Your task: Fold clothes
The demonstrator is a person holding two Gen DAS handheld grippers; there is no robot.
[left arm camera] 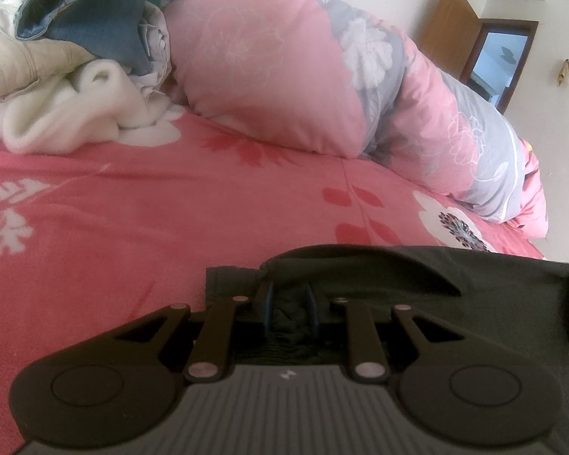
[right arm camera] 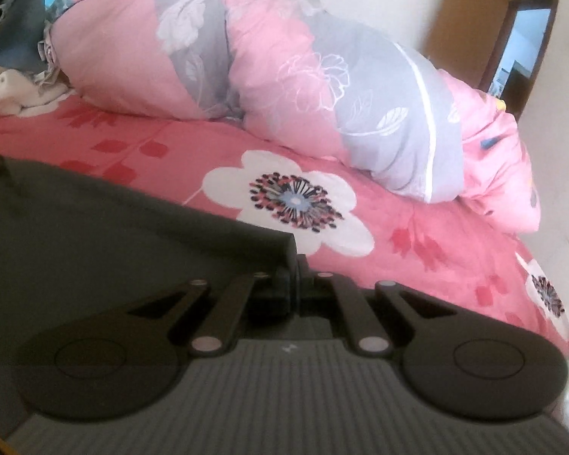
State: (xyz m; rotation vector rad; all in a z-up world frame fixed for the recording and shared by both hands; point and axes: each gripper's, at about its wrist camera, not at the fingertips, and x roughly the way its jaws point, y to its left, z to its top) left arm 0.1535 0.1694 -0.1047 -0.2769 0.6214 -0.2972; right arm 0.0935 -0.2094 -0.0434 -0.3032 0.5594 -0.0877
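Domestic bedroom. A bed with a pink floral sheet point(right arm camera: 417, 250) fills the near ground; a rolled pink-and-grey quilt point(right arm camera: 284, 76) lies at its far side, unsorted laundry point(left arm camera: 57, 76) far left, a wooden door point(right arm camera: 462, 19) far right.

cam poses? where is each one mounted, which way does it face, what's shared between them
Left wrist: on the left gripper, low over the bedsheet, facing the rolled quilt and clothes pile; its fingers pinch the dark garment.
Right wrist: on the right gripper, same heading; it clamps the garment's corner.
Shared: garment, quilt, sheet, doorway.
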